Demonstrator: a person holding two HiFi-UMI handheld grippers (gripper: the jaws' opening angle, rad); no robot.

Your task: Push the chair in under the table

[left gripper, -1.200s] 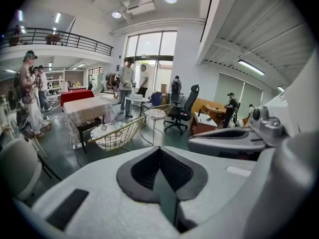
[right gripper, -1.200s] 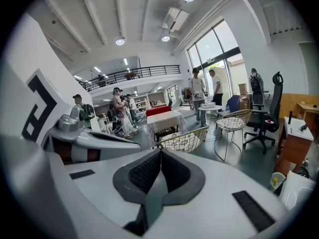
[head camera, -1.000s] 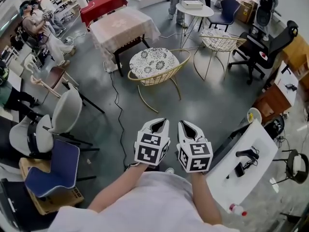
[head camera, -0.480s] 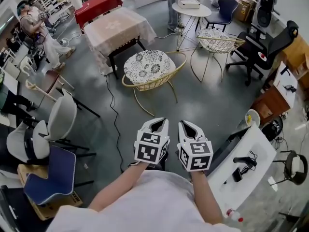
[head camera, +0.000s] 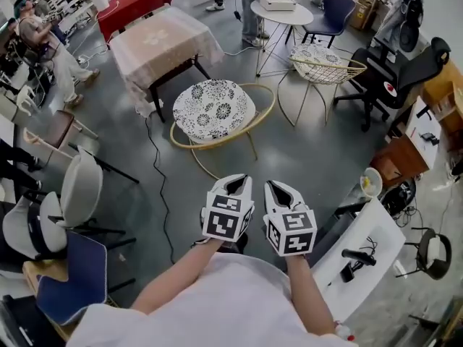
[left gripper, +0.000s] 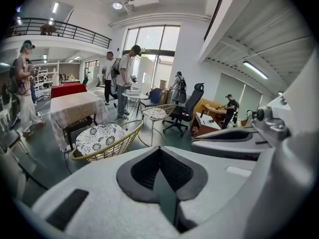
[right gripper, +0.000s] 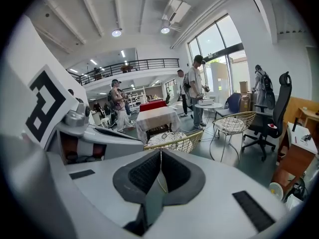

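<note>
A chair point(head camera: 213, 110) with a black-and-white patterned cushion and a gold wire frame stands on the grey floor, set back from a table point(head camera: 163, 45) draped in a beige cloth. Both show in the left gripper view as the chair point(left gripper: 102, 139) and table point(left gripper: 75, 108), and in the right gripper view as the chair point(right gripper: 172, 139) and table point(right gripper: 157, 116). My left gripper point(head camera: 235, 183) and right gripper point(head camera: 278, 186) are held side by side short of the chair, pointing at it. Both are shut and hold nothing.
A second wire chair point(head camera: 322, 63) and a round white table point(head camera: 282, 9) stand to the right, with a black office chair point(head camera: 405, 67) beyond. White chairs point(head camera: 79, 190) line the left, a white desk point(head camera: 369, 255) is near right. A cable point(head camera: 155, 172) crosses the floor. People stand behind.
Both grippers have travelled forward together towards the patterned chair, which now sits lower and closer in the head view. Their jaws stayed shut.
</note>
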